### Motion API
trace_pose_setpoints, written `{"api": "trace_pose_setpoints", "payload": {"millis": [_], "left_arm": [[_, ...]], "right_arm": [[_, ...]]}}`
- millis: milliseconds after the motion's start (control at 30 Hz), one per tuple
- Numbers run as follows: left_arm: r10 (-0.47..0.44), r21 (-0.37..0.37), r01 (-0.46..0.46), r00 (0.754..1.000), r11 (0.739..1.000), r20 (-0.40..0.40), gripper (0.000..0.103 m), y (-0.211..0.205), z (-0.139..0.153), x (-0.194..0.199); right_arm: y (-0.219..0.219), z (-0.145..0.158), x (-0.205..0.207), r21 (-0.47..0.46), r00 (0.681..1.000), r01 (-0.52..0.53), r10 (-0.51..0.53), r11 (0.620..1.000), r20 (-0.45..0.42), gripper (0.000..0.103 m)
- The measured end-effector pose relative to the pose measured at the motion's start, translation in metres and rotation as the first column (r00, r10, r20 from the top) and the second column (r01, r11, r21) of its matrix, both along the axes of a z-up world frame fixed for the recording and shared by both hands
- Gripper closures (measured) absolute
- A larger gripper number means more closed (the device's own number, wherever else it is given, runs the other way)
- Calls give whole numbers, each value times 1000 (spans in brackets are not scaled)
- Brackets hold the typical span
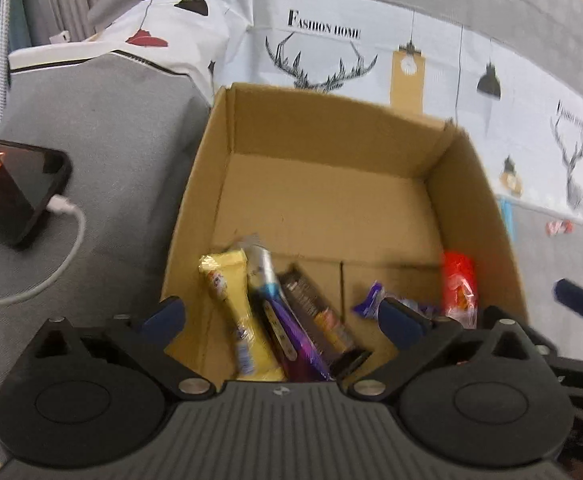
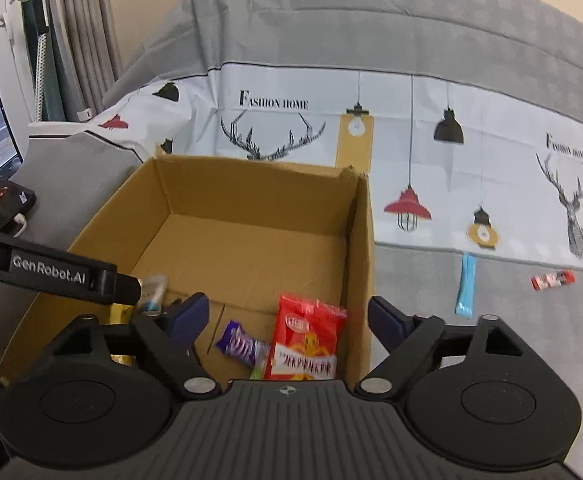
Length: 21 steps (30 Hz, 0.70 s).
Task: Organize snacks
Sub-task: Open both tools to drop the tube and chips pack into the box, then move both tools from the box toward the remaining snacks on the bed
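Holding several snack packets [image 1: 251, 320], the cardboard box [image 1: 323, 120] sits open on bedding.

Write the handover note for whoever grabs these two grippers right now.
Left gripper: open, empty, over the cardboard box.
Right gripper: open, empty, over the same box.
In the box: yellow bar, dark bar, purple packet, red packet and others.
Left on the bedspread: light blue stick and small red packet. Pick those up next.
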State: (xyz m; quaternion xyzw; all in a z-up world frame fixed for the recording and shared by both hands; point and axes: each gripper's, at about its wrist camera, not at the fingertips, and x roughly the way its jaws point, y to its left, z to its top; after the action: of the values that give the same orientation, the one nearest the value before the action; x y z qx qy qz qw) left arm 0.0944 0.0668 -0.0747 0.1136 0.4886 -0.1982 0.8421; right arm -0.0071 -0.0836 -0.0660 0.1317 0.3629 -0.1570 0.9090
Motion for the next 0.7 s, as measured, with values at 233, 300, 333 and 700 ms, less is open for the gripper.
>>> {"api": "trace_pose_setpoints", "payload": {"millis": [233,300,333,700], "left_arm": [[6,11,-6,999,1000,-39,0,21,7,-44],[9,9,-8,999,1000,-47,0,28,12,-57],[11,11,-11,999,1000,-42,0,32,15,-64],[30,-15,-30,999,999,31,0,63,43,-134]], "right_arm": [[18,13,-40,90,999,26,-22,996,-37,7],[27,13,-52,146,998,15,-7,989,-60,6],[32,15,-58,157,998,7,2,988,-62,6],[63,52,-121,44,999,16,-18,999,42,3]]}}
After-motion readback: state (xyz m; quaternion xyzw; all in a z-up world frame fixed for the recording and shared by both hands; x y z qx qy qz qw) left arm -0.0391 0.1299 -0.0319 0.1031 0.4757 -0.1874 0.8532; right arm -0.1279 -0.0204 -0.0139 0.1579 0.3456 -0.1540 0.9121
